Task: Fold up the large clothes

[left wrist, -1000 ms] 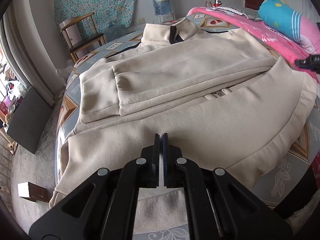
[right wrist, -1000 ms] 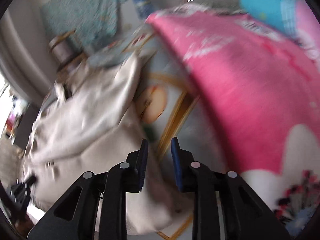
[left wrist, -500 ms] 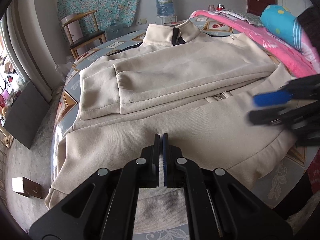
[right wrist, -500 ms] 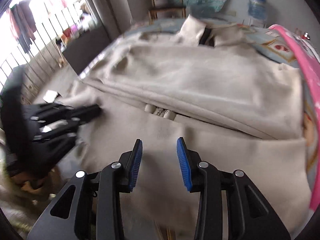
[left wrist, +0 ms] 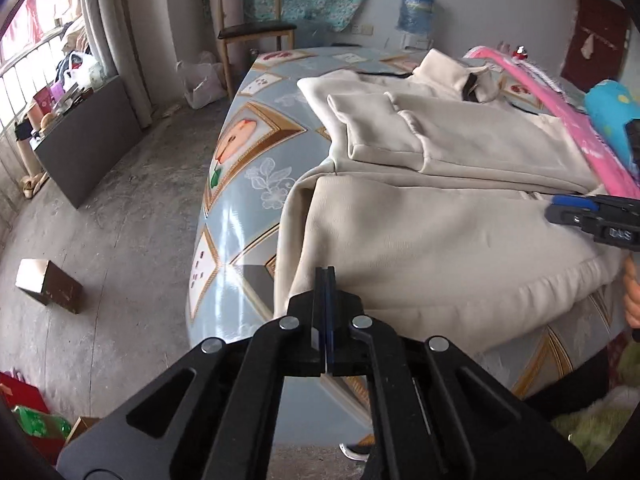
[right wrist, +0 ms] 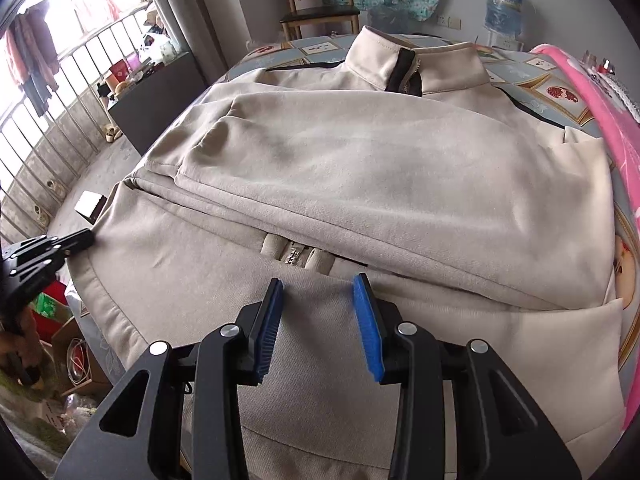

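Item: one large cream jacket (right wrist: 360, 184), spread front-up across my worktop (left wrist: 240, 216), which carries a glossy blue cloth with gold-framed pictures.

Condition of item: stand-up collar (right wrist: 416, 68) at the far end, with a dark strip at its opening. Both sleeves are folded in across the chest; one cuff (left wrist: 376, 136) lies square near the far left edge in my left view. Zip pull (right wrist: 294, 256) shows just below the folded sleeves, at the middle. Ribbed hem (left wrist: 532, 284) runs along the near edge and droops over the worktop's rim. Fabric is soft and faintly creased, with a greyish smudge on the upper sleeve.

Left claw (left wrist: 325, 276): clenched, pads pressed flat together; I see nothing between them. It sits at the jacket's near left corner, by the side edge; whether it touches the cloth I cannot tell.

Right claw (right wrist: 318, 292): released, blue pads apart over the lower front panel, just short of the zip pull, nothing gripped.

Surroundings: pink blanket (right wrist: 600, 120) along the right side of the jacket; wooden chair (left wrist: 252, 16) and water bottle (right wrist: 502, 4) beyond the worktop; small box (left wrist: 48, 284) on the concrete floor.
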`<state>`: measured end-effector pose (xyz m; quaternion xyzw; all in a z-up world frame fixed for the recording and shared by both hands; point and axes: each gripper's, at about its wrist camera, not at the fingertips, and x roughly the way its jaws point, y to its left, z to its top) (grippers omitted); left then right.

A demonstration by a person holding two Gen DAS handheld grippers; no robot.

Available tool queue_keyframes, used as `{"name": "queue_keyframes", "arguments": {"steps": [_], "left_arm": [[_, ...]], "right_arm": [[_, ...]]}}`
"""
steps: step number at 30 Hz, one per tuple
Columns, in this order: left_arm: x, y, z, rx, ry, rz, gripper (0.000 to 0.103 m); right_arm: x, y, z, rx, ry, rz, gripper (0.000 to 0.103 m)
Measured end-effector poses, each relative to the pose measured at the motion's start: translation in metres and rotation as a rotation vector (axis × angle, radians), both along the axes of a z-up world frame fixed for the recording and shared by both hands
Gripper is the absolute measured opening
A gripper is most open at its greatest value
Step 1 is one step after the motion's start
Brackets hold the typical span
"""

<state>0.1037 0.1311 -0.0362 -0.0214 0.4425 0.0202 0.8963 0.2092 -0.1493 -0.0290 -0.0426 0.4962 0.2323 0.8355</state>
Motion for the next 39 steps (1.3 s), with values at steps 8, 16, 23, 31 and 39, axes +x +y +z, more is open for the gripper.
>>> {"name": "queue_keyframes", "arguments": {"steps": [8, 16, 23, 31, 39], "left_arm": [[-0.010, -0.001, 0.023, 0.104, -0.070, -0.013, 0.002], [0.051, -0.056, 0.020, -0.137, -0.019, -0.188, 0.016], [0.069, -0.098, -0.008, -0.145, 0.078, -0.280, 0.018], [0.069, -0.104, -0.009, -0.171, 0.047, -0.303, 0.037], [0.058, -0.137, -0.009, 0.015, 0.004, -0.429, 0.021]], "right_arm": [[-0.002, -0.003, 0.001, 0.020, 0.007, -0.001, 0.036], [0.001, -0.014, 0.010, 0.073, 0.040, -0.049, 0.038], [-0.005, -0.042, 0.025, 0.103, 0.051, -0.115, 0.045], [0.002, 0.000, 0.005, 0.069, 0.161, -0.031, 0.050], [-0.004, 0.010, 0.004, -0.069, 0.109, -0.045, 0.021]]}}
